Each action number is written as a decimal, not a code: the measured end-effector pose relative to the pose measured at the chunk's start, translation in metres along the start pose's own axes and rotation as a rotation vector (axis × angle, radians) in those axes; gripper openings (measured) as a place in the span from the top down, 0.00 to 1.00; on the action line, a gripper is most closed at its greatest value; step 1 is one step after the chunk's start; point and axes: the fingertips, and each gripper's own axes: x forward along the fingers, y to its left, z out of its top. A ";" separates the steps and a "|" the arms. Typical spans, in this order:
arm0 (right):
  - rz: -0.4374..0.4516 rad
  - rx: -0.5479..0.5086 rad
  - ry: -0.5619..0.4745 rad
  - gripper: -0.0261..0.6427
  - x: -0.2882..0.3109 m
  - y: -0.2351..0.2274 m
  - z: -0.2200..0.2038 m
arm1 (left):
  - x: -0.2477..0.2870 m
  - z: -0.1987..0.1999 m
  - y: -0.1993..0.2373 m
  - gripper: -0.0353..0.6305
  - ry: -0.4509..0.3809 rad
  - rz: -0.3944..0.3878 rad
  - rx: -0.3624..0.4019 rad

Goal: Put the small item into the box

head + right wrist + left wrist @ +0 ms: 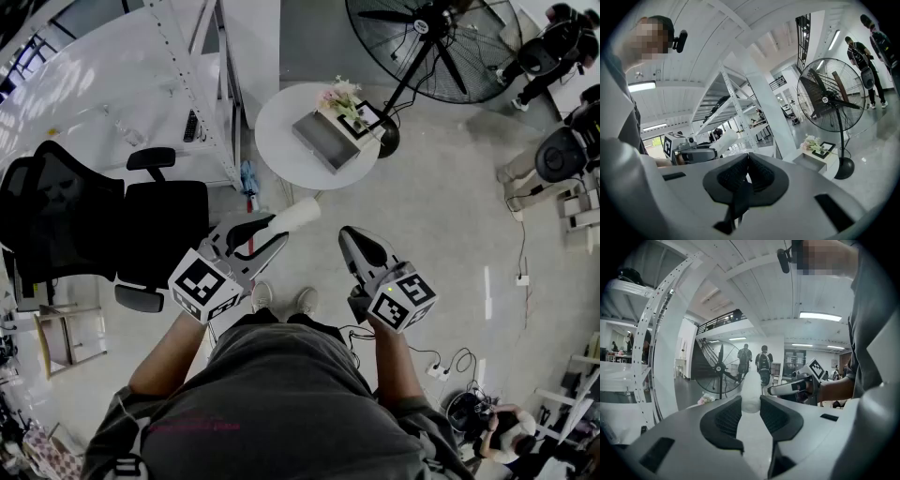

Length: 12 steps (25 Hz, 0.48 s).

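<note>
My left gripper (272,230) is shut on a small white cylinder-shaped item (294,215), which sticks out past its tips toward the round table. In the left gripper view the white item (751,389) sits clamped between the two dark pads (727,417). My right gripper (353,236) is held beside it at waist height, jaws shut with nothing in them; its own view shows the pads (736,174) pressed together. The open grey box (328,139) lies on the round white table (281,150) ahead of both grippers, well apart from them.
A flower bunch (339,97) and a small picture frame (366,117) stand beside the box. A big floor fan (441,47) is behind the table. A black office chair (103,225) and a white shelf rack (202,84) are at left. People stand far off.
</note>
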 end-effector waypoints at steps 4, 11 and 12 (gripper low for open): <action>-0.009 -0.003 -0.001 0.93 0.000 -0.008 0.003 | 0.007 0.001 -0.001 0.75 0.003 0.003 -0.002; -0.012 0.000 -0.022 0.93 -0.012 -0.030 0.010 | 0.024 0.001 -0.009 0.75 0.004 0.026 -0.001; -0.009 -0.002 -0.022 0.93 -0.014 -0.032 0.012 | 0.026 0.002 -0.010 0.75 0.003 0.030 -0.002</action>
